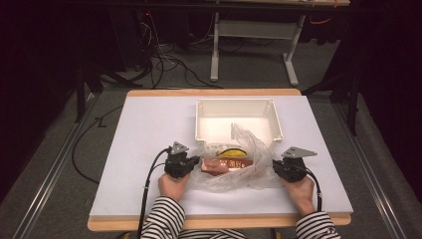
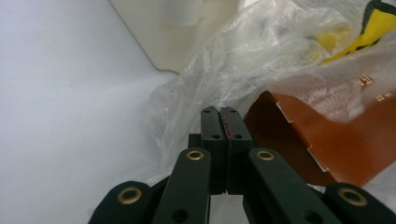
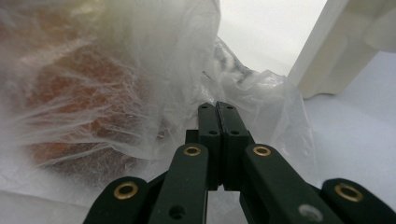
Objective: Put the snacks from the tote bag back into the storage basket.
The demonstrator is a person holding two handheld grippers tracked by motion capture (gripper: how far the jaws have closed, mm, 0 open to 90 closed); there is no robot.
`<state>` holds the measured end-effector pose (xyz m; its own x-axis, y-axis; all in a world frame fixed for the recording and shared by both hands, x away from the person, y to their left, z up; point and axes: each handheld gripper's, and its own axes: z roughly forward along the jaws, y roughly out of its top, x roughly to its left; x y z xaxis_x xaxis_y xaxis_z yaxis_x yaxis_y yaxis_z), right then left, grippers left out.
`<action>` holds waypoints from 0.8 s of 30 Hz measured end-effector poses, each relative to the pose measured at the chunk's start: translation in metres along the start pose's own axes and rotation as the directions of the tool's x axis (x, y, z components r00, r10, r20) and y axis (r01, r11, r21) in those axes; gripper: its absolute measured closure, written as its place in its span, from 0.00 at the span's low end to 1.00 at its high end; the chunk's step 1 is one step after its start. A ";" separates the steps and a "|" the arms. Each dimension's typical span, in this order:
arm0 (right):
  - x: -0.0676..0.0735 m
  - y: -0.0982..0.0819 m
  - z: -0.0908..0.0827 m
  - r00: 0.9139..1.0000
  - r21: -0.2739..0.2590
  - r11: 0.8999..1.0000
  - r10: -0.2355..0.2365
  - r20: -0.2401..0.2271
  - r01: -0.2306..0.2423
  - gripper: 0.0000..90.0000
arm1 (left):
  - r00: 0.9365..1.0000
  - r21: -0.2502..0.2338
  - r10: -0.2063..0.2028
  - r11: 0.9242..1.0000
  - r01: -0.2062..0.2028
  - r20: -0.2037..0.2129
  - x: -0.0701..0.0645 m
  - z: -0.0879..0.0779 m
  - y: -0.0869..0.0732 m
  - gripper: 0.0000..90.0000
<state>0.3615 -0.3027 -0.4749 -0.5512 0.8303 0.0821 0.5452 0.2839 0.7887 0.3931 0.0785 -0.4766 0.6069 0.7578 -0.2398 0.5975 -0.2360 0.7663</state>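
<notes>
Clear plastic bag (image 1: 234, 167) lies on the desk (image 1: 139, 149) near its front edge, about midway between the left and right edges, just in front of the white tray (image 1: 238, 121). Its long axis runs left to right, parallel to the front edge; one loose flap sticks up at the back and leans over the tray's front wall. The film is thin, crinkled, see-through and glossy.

Inside it: a flat red-brown carton (image 1: 224, 167), rectangular, cardboard, lying flat with its long side also left to right, and a yellow packet (image 1: 232, 152) with black print behind it, toward the tray. In the left gripper view the carton (image 2: 327, 135) shows a torn, notched edge under the film (image 2: 224, 70).

Left gripper (image 1: 191, 162) sits at the bag's left end, jaws clenched flat together, tips against the film; whether any film is pinched I cannot tell. Right gripper (image 1: 274, 167) sits at the bag's right end, jaws also pressed tight together, tips at the wrinkled film (image 3: 140, 70); a pinch cannot be made out there either. The two point inward at each other. Both hands wear black-and-white striped sleeves (image 1: 161, 219).

The tray is rectangular, off-white hard plastic with a flanged rim, open side up, and stands toward the back edge, centred.

The desk has a matte white top with a light wood edge. Beyond it lie grey carpet, black cables (image 1: 164, 59) and white table legs (image 1: 215, 50); the room is dark.
</notes>
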 end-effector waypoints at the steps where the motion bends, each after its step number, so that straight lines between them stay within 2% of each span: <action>1: 0.000 0.000 0.000 1.000 -0.002 1.000 0.001 -0.002 -0.001 1.00 | 1.000 -0.001 0.001 1.000 -0.001 0.001 -0.001 -0.002 -0.002 0.99; 7: 0.000 -0.001 -0.002 1.000 -0.012 1.000 0.007 -0.017 -0.007 0.98 | 1.000 -0.014 -0.013 1.000 0.013 0.016 -0.008 -0.012 -0.020 0.99; 11: 0.001 -0.001 -0.006 0.999 -0.025 0.999 0.026 -0.026 -0.026 0.90 | 1.000 -0.042 -0.025 0.999 0.026 0.012 -0.012 -0.017 -0.028 0.99; 12: 0.001 0.000 -0.008 0.999 -0.033 0.999 0.027 -0.027 -0.028 0.87 | 1.000 -0.049 -0.018 0.999 0.018 0.008 -0.013 -0.018 -0.029 0.99; 18: 0.003 0.009 -0.028 0.999 -0.082 0.996 0.044 -0.017 -0.045 0.72 | 1.000 -0.075 -0.006 0.997 0.006 -0.005 -0.015 -0.020 -0.030 0.96; 24: 0.010 0.026 -0.057 0.999 -0.148 0.988 0.036 -0.035 -0.040 0.66 | 1.000 -0.075 0.004 0.997 -0.005 -0.012 -0.016 -0.020 -0.031 0.93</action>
<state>0.3341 -0.3148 -0.4190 -0.5531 0.8227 0.1314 0.4677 0.1761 0.8662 0.3549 0.0856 -0.4844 0.6032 0.7640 -0.2292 0.5532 -0.1936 0.8103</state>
